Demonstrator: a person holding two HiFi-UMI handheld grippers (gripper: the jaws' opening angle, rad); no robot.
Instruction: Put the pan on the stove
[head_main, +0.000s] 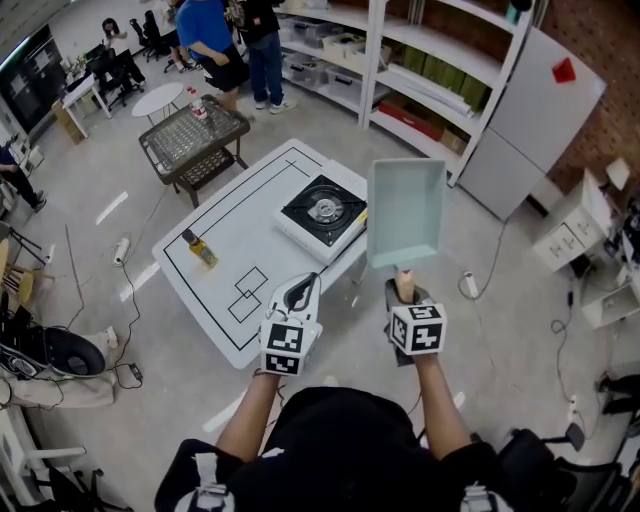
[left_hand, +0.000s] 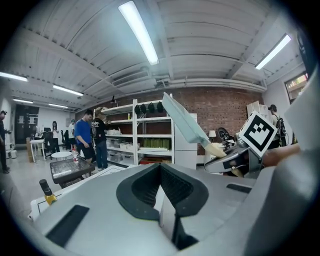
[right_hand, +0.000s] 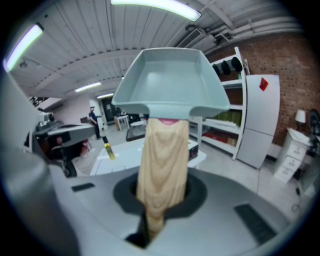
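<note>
Pan (head_main: 405, 212) is held by its handle in right claw (head_main: 403, 287), centre-right; left claw (head_main: 300, 293) is closed, empty; stove (head_main: 323, 210) is seen centre.

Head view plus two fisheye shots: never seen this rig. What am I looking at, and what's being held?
There is no robot here: a person holds a two-jaw gripper in each hand. The cubes with square markers are parts of the grippers. The head view comes from a camera on the person's head that looks down. Each of the other two comes from a camera riding on one gripper and looks along its jaws. The right gripper is shut on the wooden handle of a pale green pan, which is up in the air and not on the stove. The left gripper is shut with nothing in it. The stove sits on a white table, with a small bottle apart from it. Other people stand in the background.
</note>
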